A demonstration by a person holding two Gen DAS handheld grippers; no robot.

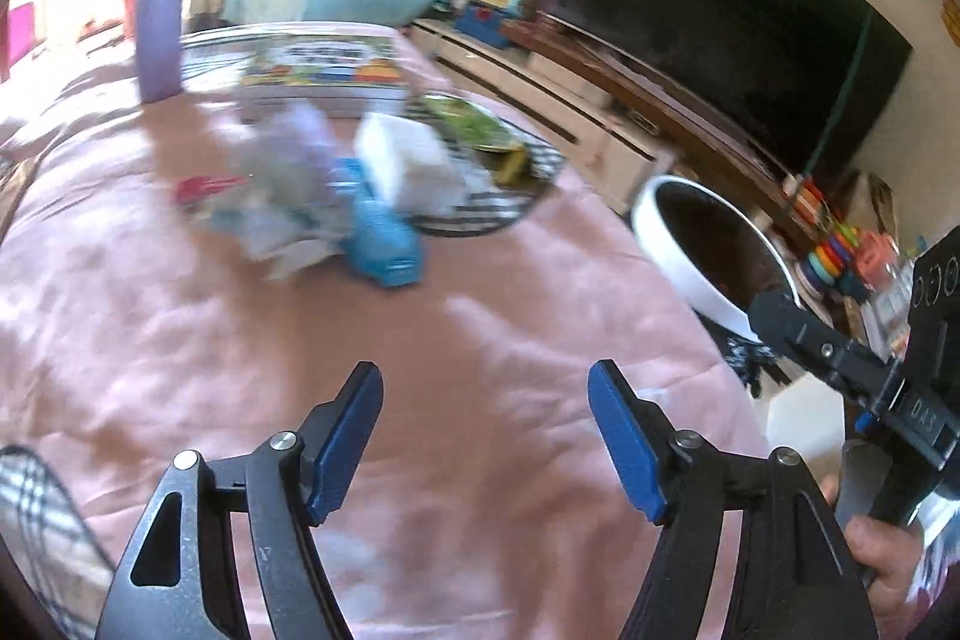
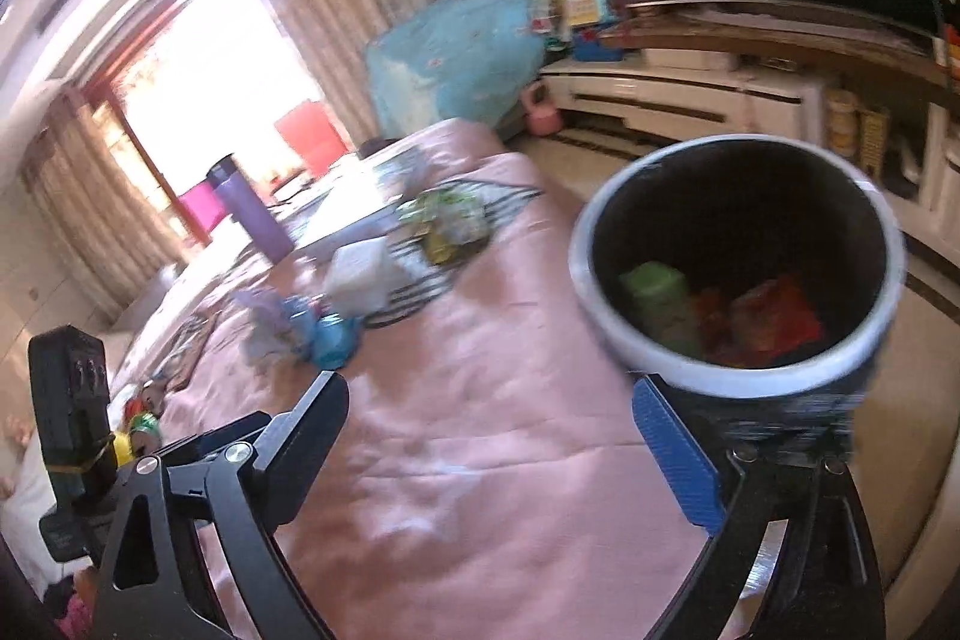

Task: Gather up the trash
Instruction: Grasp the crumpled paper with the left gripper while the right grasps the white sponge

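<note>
- The trash bin [image 2: 735,256], white-rimmed with a dark inside, stands just beside the edge of the pink-covered table [image 2: 480,430]; a green item [image 2: 657,301] and red-orange wrappers [image 2: 774,319] already lie in it, so part of the collecting looks done.
- What is left, in my judgement: a crumpled pale wrapper heap [image 1: 288,196] in the middle of the cloth, touching a blue toy car [image 1: 381,235] and a white block [image 1: 408,163].
- A striped plate [image 1: 510,184] with green scraps sits behind them.
- The left gripper [image 1: 486,436] is released, with nothing between its blue pads.
- The right gripper [image 2: 492,436] is spread wide and empty, near the bin.
- A purple bottle [image 1: 157,28] stands further back.
</note>
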